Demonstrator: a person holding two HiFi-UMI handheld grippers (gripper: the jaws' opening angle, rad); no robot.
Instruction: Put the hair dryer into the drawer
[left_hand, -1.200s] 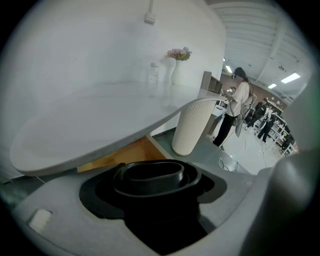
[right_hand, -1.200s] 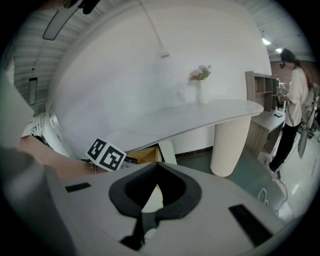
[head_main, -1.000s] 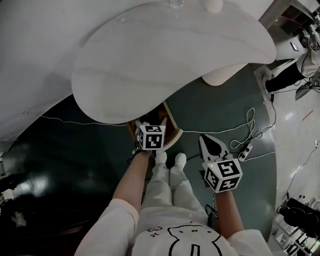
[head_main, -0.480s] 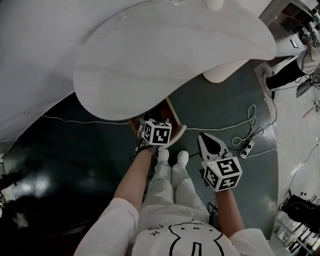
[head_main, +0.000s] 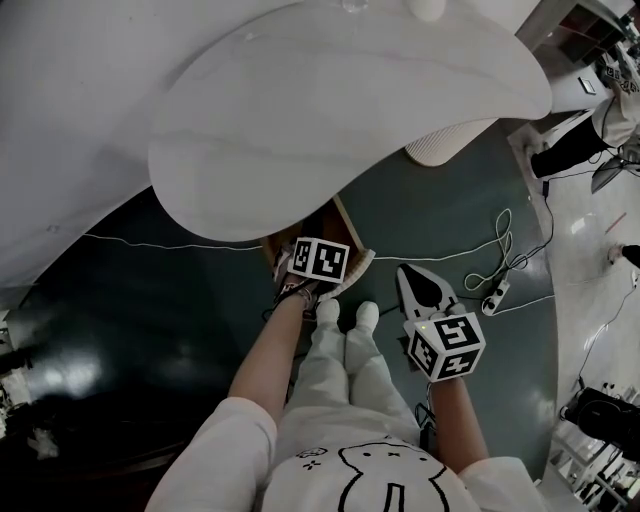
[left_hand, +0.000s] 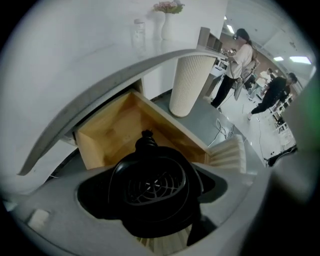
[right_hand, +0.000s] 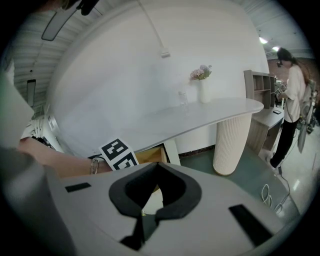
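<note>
A black hair dryer (left_hand: 155, 189) fills the left gripper view, its round rear grille towards the camera. My left gripper (left_hand: 158, 172) is shut on it and holds it just in front of and above the open wooden drawer (left_hand: 111, 126). In the head view the left gripper (head_main: 314, 255) hangs over the drawer (head_main: 341, 226), which juts out from under the white curved tabletop (head_main: 330, 110). My right gripper (head_main: 423, 287) hangs lower right of the drawer, shut and holding nothing; its black pads (right_hand: 172, 212) meet at the tips.
A ribbed white pedestal (left_hand: 190, 80) carries the table right of the drawer. The drawer's ribbed white front (left_hand: 228, 155) stands nearest me. Cables and a power strip (head_main: 493, 298) lie on the dark floor. People (left_hand: 241, 57) stand far right. A vase (right_hand: 201, 90) sits on the table.
My left gripper with the hair dryer has moved a little forward and right, towards the drawer. The right gripper has stayed in place.
</note>
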